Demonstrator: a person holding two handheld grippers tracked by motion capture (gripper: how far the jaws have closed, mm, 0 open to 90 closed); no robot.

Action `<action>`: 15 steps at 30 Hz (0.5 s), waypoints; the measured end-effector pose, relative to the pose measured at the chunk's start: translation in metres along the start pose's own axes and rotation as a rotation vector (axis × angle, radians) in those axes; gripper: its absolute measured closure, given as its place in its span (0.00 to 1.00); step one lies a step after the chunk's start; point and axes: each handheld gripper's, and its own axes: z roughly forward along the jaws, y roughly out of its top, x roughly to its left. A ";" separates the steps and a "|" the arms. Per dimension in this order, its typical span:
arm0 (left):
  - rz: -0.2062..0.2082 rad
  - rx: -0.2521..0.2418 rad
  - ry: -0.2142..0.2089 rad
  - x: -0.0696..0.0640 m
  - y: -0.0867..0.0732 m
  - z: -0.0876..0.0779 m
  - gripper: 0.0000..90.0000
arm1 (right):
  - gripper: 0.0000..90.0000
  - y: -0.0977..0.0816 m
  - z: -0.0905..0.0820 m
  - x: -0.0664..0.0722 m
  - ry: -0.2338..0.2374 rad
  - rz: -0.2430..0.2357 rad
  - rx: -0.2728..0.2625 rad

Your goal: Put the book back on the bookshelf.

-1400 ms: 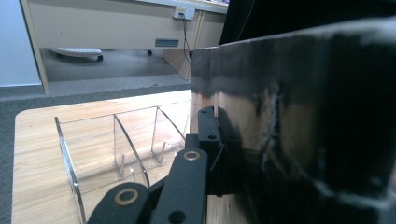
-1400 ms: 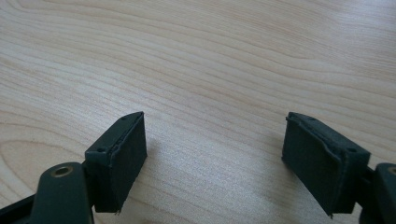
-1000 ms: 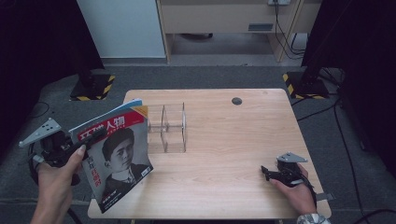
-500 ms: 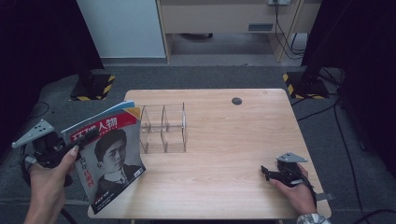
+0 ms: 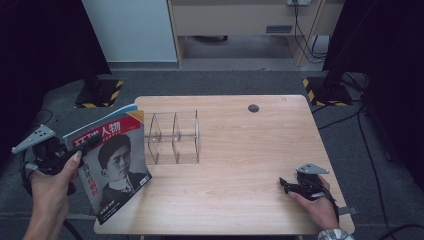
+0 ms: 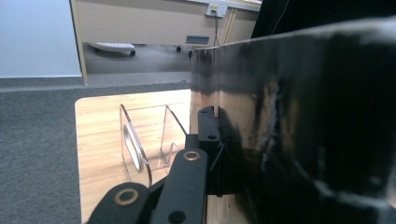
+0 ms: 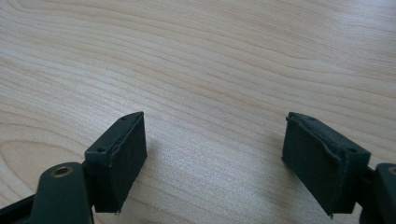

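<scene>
High view: my left gripper [image 5: 82, 146] pinches a magazine [image 5: 112, 162] by its left edge and holds it tilted, cover toward the camera, over the front left corner of the counter [image 5: 240, 145]. The magazine's lower corner hangs past the counter's front edge. Its right edge sits just beside the clear acrylic rack [image 5: 174, 137], which stands on the counter with three upright dividers and two slots between them. I cannot tell whether magazine and rack touch.

Left gripper view: jaws pressed together on the magazine [image 6: 299, 126], whose dark glossy face fills the right side. Past it, the rack [image 6: 144, 140] is ahead and a little to the left, slots empty.

Right gripper view: my right gripper [image 7: 215, 158] has its jaws spread wide with bare wood between them, nothing held. In the high view it [image 5: 295, 186] rests low on the front right of the counter, well apart from the rack.

Step in hand, as I read it: carrying the magazine toward the rack for filing. Not yet aligned with any slot.

Next move calls for:
- standing the magazine more upright, with its plane parallel to the dividers
- lifting it clear of the divider tops, then lowering the bottom edge into a slot
- a firm pinch until the lower edge seats, since a glossy magazine will likely flop or slide
- the right gripper perhaps steadying the light rack, which could skid if nudged
</scene>
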 end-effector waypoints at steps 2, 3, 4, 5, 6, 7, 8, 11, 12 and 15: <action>0.001 0.000 0.002 0.000 0.001 0.001 0.96 | 0.24 0.000 0.000 0.000 0.000 0.001 0.000; 0.004 -0.002 0.001 0.000 0.003 0.001 0.96 | 0.24 0.000 0.000 0.000 0.000 0.001 0.001; 0.006 -0.002 0.003 0.000 0.004 0.003 0.96 | 0.24 0.000 0.000 0.000 0.000 0.002 0.001; 0.006 -0.002 0.003 0.000 0.004 0.003 0.96 | 0.24 0.000 0.000 0.000 0.000 0.002 0.001; 0.008 -0.003 0.006 0.000 0.006 0.004 0.96 | 0.24 0.000 0.000 0.000 0.000 0.002 0.001; 0.008 -0.003 0.006 0.000 0.006 0.004 0.96 | 0.24 0.000 0.000 0.000 0.000 0.002 0.001; 0.011 -0.001 0.009 0.000 0.006 0.005 0.96 | 0.24 0.000 0.000 0.000 0.000 0.001 0.000; 0.012 0.001 0.013 0.000 0.007 0.006 0.96 | 0.24 0.000 0.000 0.000 0.001 0.002 0.001; 0.012 0.002 0.015 0.001 0.008 0.007 0.96 | 0.24 0.000 0.000 0.000 0.000 0.002 0.001; 0.010 0.000 0.019 0.002 0.009 0.008 0.96 | 0.24 0.000 0.000 0.000 0.001 0.001 0.001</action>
